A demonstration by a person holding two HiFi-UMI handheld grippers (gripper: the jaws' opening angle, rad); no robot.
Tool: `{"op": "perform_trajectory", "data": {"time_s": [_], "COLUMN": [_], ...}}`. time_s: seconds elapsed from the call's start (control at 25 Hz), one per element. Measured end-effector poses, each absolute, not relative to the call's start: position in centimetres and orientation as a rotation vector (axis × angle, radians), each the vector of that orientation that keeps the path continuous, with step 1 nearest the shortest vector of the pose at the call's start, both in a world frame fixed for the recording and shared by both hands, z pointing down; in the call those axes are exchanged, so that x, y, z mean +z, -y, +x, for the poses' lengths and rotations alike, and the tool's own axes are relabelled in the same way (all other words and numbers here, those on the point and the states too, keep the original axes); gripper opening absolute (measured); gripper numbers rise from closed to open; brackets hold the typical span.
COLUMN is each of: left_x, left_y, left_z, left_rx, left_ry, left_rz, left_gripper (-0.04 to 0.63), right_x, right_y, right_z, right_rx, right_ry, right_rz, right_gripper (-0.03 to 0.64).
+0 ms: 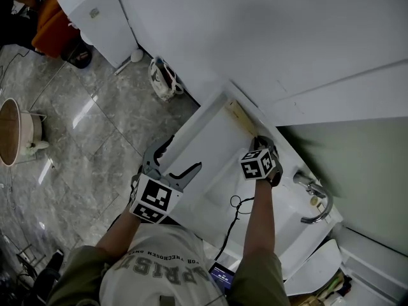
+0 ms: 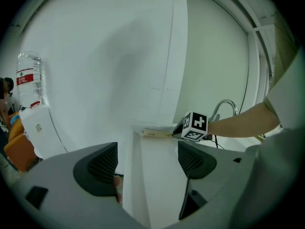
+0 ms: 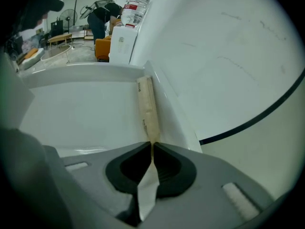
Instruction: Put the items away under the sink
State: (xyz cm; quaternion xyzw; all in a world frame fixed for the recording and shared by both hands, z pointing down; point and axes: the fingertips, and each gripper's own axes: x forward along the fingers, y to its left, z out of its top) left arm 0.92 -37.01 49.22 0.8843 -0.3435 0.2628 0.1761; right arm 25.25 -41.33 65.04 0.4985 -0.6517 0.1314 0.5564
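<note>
The long flat beige packet [image 3: 147, 109] lies on the back ledge of the white sink bench [image 1: 213, 146], lengthwise against the white wall [image 1: 255, 37]. The right claw [image 3: 151, 147] is pinched tight on the packet's near end, its jaws pressed together on the thin strip. A curved chrome tap [image 1: 317, 203] stands further along the bench, to the right. The left claw [image 2: 147, 159] hangs at the bench's front edge, jaws wide apart, well apart from the packet.
</note>
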Motion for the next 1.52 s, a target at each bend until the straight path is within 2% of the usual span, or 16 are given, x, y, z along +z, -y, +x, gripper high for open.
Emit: {"op": "perform_trajectory", "data": {"time_s": [0.4,0.76,1.12,1.52], "left_x": [47.7,45.9,45.2,44.3], "left_y": [36.4,34.5,29.6,20.3], "left_z": [-0.1,-0.3,0.1,3.7], "left_rx": [0.72,0.724,0.746,0.771], "left_ry": [0.821,0.531,0.195,-0.163], "left_rz": [2.593,2.735,2.843,2.925], "left_gripper": [0.382,0.383,0.383,0.382], "right_x": [59.6,54.4,51.0,48.8], "right_y": [39.2,32.7,22.1,7.8], "right_z": [23.7,22.0,19.6,18.1], "right_rx": [0.329,0.366,0.435,0.531], "right_ry": [1.522,1.41,1.233,1.041], "right_rz": [1.357,1.564,1.761,1.95], "right_gripper": [0.017,0.017,0.016,0.015]}}
